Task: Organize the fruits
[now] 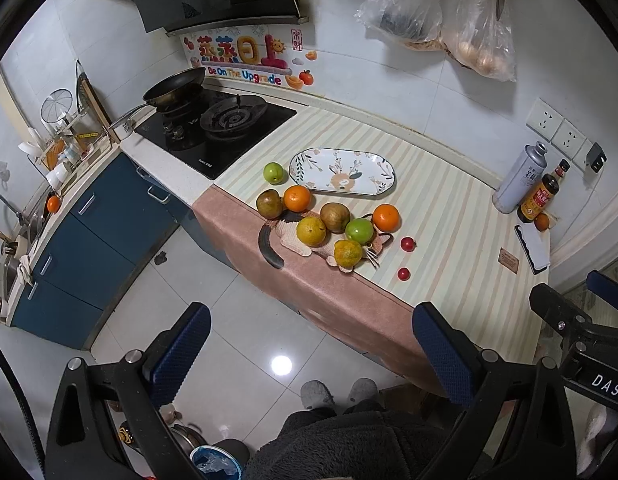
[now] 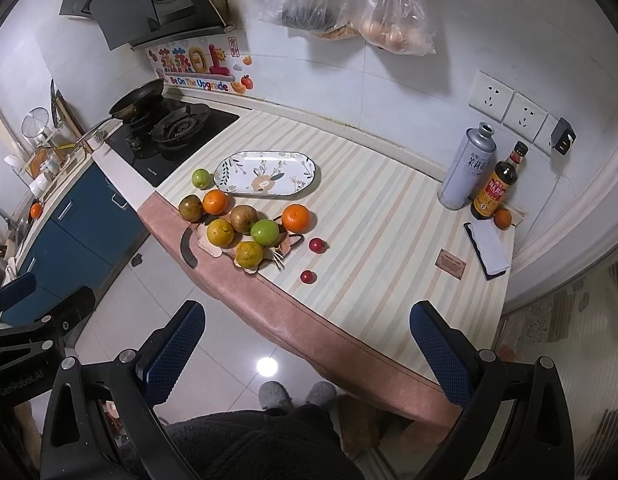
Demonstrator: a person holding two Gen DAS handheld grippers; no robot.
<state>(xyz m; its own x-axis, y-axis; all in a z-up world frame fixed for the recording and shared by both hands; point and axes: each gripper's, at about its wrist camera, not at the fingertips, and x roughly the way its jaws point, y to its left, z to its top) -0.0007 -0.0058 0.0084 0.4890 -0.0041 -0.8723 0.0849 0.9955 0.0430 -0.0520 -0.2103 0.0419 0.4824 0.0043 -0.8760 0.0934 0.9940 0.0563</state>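
Take the oval plate (image 2: 265,174) as your landmark: it lies on the surface (image 2: 389,240), with the gas hob (image 2: 169,136) to its left. One apple (image 2: 201,178) sits just left of the plate. The fruit cluster (image 2: 241,228) lies in front of it, partly on a cat-shaped mat (image 2: 285,246). Two small fruits (image 2: 317,245) sit right of that cluster. A can (image 2: 467,168) and a bottle (image 2: 495,188) stand far right of the plate, near the wall.

About ten clustered fruits (image 1: 297,198), one plate (image 1: 341,156).
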